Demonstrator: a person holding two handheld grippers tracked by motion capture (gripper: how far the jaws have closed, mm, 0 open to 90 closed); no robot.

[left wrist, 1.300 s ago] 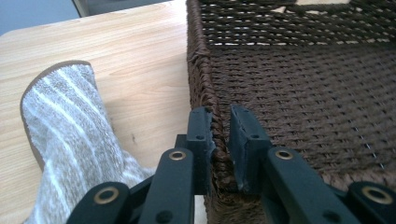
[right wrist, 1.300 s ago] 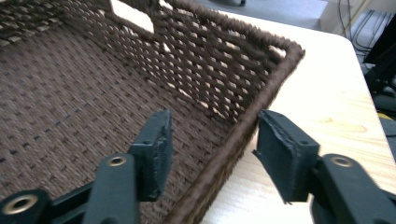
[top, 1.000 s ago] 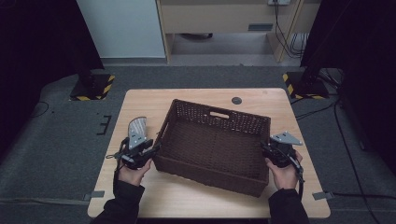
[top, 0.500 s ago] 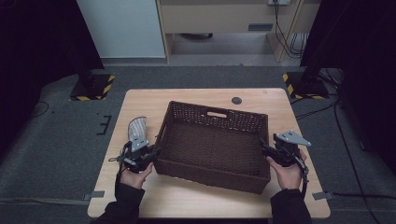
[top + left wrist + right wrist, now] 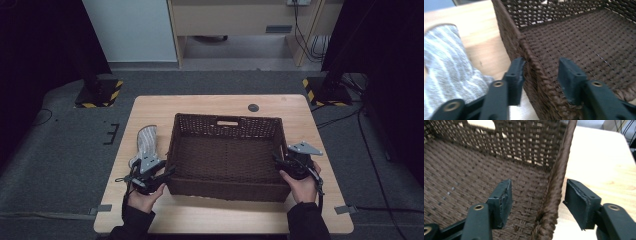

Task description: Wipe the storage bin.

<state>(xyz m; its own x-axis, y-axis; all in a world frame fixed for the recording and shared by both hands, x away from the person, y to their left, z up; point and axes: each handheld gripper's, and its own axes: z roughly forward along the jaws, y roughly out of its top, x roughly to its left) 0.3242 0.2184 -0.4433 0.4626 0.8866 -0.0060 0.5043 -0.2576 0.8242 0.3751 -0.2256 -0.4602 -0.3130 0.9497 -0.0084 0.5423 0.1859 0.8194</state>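
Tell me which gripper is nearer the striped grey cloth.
Left. The left gripper straddles the basket's left wall right beside the striped grey cloth; the right gripper is across the basket, straddling its right wall.

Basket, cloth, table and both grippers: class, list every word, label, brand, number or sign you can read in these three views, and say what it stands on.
None can be read.
The woven basket bears no label.
The striped cloth has a pattern only.
The table shows no print.
The left gripper and right gripper carry no markings.
Hazard stripes on the floor stands are a sign without words.
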